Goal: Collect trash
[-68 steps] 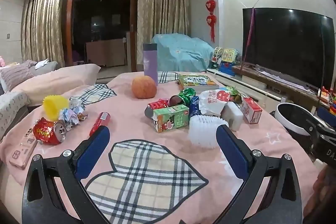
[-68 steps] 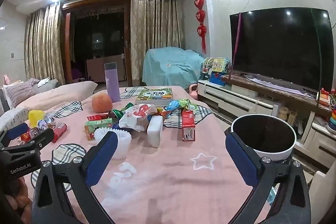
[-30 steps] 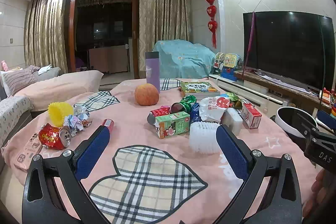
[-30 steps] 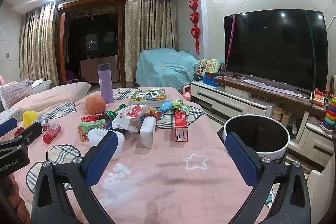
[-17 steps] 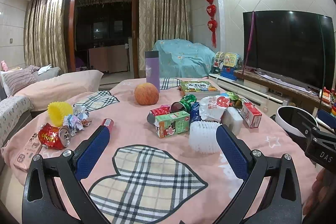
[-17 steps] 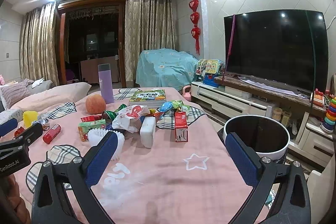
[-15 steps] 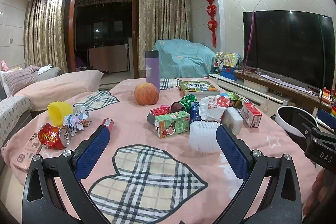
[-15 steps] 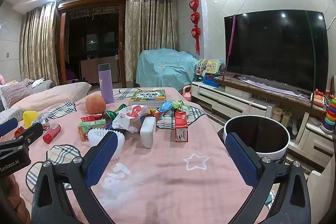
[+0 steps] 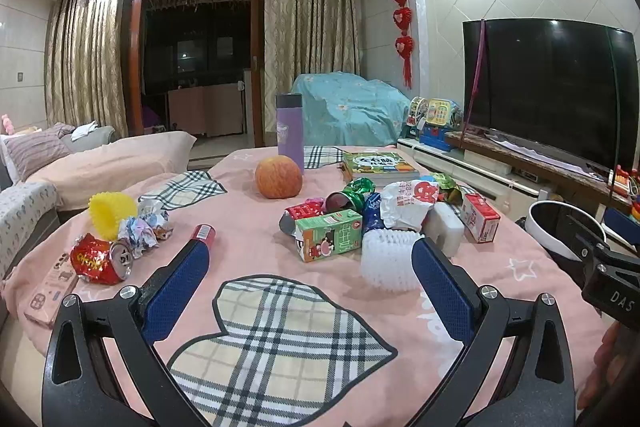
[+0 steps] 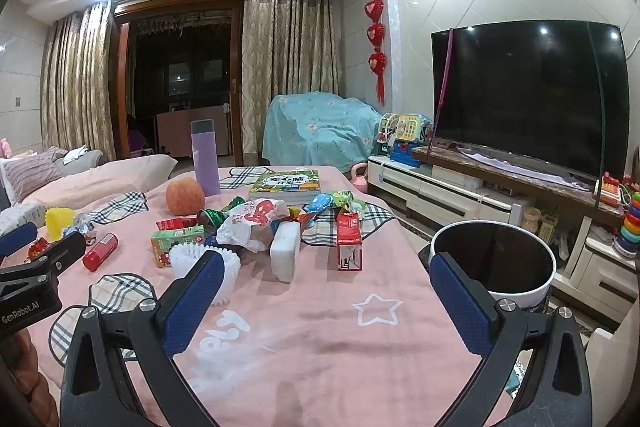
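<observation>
Bin (image 9: pixel 560 227) half hidden by right tongs (image 9: pixel 612 283); carton print unreadable

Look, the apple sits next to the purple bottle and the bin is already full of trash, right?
Not quite. The apple does sit next to the purple bottle, but the bin looks empty: the right wrist view shows only its dark inside, and the trash lies on the table.

Bright ceiling spots (glary), fisheye-warped edges
</observation>
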Available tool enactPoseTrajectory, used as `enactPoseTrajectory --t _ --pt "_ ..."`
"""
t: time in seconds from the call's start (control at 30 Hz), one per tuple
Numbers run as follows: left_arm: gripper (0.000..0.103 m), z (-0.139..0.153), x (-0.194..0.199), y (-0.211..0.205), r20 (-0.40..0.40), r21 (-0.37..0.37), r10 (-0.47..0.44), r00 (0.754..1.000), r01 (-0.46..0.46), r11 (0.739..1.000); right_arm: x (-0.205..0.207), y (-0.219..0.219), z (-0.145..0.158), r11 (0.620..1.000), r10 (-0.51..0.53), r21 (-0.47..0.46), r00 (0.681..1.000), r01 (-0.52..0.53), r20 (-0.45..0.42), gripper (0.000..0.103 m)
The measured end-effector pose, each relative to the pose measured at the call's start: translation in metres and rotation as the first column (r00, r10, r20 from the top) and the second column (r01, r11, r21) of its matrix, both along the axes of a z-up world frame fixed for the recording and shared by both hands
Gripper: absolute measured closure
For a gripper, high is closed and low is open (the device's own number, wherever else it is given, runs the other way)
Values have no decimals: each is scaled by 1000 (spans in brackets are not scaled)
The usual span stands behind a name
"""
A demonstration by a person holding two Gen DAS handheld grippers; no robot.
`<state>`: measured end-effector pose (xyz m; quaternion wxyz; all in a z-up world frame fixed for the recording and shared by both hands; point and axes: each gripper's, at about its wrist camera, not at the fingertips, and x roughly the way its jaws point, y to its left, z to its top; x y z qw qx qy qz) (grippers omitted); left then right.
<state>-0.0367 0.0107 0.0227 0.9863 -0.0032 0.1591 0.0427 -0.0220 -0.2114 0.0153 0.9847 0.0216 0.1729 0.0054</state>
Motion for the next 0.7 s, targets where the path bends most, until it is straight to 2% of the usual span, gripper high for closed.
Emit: enactPoseTrajectory --t 0.43,0.7 --pt "0 -6 10 2 -32 -4 -6 999 6 1000 5 -4 -4 1000 -9 13 1000 9 -2 0" --pt "0 -16 27 1 -95 -5 -38 995 38 999 19 -8 -12 997 46 63 997 -42 -65 0"
